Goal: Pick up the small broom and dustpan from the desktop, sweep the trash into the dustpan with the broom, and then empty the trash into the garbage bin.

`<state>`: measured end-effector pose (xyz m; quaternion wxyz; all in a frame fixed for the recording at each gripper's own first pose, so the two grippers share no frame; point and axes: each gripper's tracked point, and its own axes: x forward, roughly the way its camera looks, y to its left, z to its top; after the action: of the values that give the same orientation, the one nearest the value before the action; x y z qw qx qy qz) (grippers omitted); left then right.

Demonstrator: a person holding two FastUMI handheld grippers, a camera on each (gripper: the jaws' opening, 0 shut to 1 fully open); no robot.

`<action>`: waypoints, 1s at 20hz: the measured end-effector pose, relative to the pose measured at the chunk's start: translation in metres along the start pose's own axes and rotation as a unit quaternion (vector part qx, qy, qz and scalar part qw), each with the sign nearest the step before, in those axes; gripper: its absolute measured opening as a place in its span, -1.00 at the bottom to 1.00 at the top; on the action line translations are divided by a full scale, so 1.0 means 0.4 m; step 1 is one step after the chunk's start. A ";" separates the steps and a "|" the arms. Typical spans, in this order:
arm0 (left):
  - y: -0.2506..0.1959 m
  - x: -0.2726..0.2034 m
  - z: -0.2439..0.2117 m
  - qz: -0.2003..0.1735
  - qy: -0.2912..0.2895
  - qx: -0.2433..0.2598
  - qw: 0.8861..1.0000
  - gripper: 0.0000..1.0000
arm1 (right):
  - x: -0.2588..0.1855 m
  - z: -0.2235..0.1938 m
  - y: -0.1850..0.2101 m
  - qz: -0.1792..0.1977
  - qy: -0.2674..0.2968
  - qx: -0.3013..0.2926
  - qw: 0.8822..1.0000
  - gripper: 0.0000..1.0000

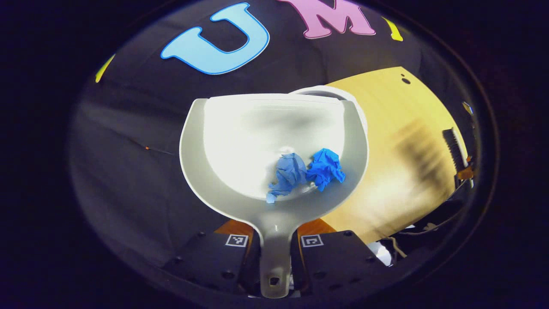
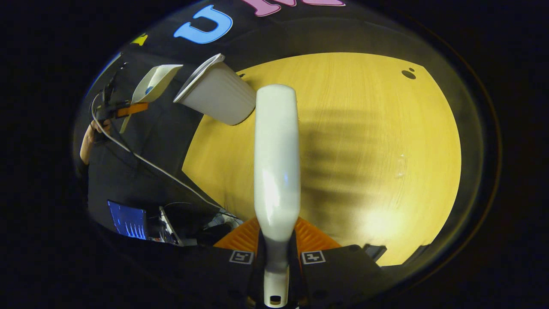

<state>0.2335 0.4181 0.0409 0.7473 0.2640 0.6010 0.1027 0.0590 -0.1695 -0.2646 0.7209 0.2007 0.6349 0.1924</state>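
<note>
My left gripper [image 1: 274, 231] is shut on the handle of the pale grey dustpan [image 1: 240, 141], which it holds up off the table. Two crumpled blue paper scraps [image 1: 287, 174] [image 1: 326, 167] lie in the pan near its handle end. The white garbage bin's rim [image 1: 330, 91] peeks out just behind the pan's front lip. My right gripper [image 2: 276, 234] is shut on the white broom [image 2: 276, 163], whose body points out over the wooden table [image 2: 364, 141]. In the right gripper view the dustpan [image 2: 154, 81] hangs to the left of the bin [image 2: 218, 101], carried by the left gripper [image 2: 116, 109].
The bin stands at the table's far left corner. A person's hand [image 2: 92, 133] and a trailing cable [image 2: 146, 165] are left of the table. A lit screen [image 2: 126, 223] sits low beside the table edge. The broom's dark bristles [image 1: 452, 148] show far right over the tabletop [image 1: 399, 141].
</note>
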 end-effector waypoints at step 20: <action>0.062 -0.074 0.041 0.224 -0.014 0.275 0.935 -0.43 | 0.022 -0.045 -0.055 0.012 -0.039 0.080 0.996 -0.48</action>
<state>0.2454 0.4205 0.0812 0.6118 0.5884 0.5201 0.0947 0.0427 -0.1826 -0.2859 0.7247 0.2724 0.6170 0.1413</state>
